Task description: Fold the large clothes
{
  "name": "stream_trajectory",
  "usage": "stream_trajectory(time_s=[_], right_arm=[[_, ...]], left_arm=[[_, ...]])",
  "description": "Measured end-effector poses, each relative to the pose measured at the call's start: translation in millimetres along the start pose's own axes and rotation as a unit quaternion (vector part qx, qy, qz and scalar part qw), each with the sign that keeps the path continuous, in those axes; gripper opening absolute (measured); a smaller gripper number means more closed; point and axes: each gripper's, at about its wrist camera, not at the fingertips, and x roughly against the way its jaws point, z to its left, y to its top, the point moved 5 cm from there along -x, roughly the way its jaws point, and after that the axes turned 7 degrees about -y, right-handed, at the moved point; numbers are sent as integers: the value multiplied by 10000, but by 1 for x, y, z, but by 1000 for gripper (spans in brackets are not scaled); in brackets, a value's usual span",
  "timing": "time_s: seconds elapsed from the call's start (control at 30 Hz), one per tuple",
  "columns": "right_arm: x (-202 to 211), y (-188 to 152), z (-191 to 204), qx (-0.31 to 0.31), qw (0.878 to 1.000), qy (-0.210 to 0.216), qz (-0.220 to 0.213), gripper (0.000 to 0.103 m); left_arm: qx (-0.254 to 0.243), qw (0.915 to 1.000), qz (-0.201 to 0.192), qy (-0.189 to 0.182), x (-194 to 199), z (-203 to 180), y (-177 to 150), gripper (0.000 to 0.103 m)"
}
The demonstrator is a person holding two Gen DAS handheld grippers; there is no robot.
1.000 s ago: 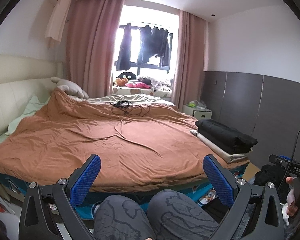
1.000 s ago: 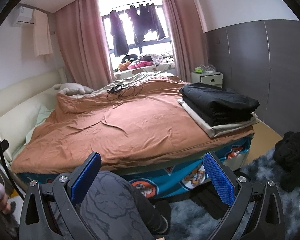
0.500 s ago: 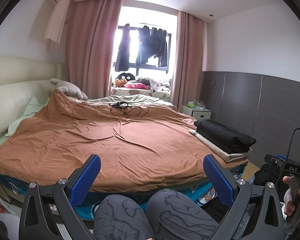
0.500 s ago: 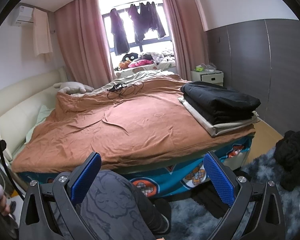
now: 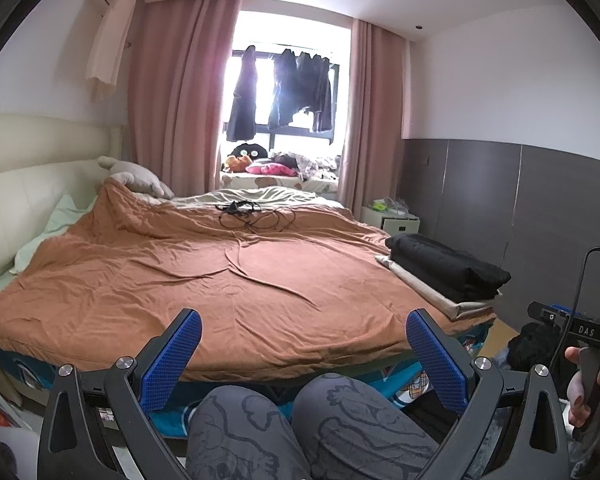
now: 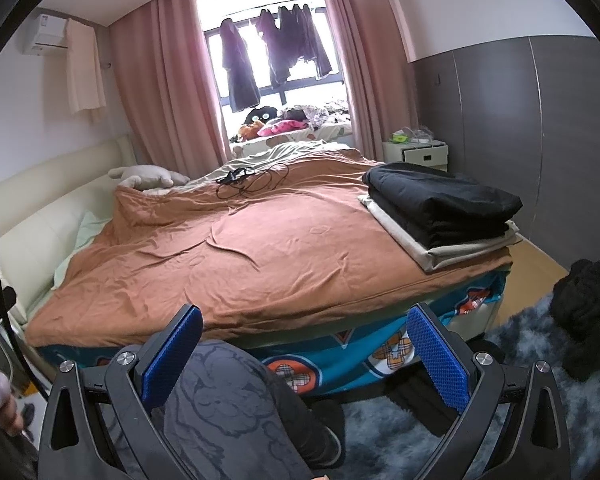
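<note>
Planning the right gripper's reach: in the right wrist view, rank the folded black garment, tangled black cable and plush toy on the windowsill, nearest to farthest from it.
From the right gripper:
1. Folded black garment, bed's right edge.
2. Tangled black cable, far end of bed.
3. Plush toy, windowsill beyond the bed.

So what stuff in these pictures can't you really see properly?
- Dark heap on the rug, right wrist view: cut off by the lens edge; which garment is unclear.
- Folded stack: only its outer folds show; its kind is hidden.
- Clothes at the window: backlit silhouettes in both views.
- Nightstand items: too small.
- Left gripper and right gripper, both open, hide the floor below.
</note>
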Motion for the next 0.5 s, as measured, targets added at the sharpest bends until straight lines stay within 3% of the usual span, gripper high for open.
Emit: stream_trajectory(time_s=[0.5], right_arm=[[2, -3, 1, -54, 10000, 3, 20, 103]], left_arm=[[8, 10000, 9, -30, 2, 5, -1, 103]])
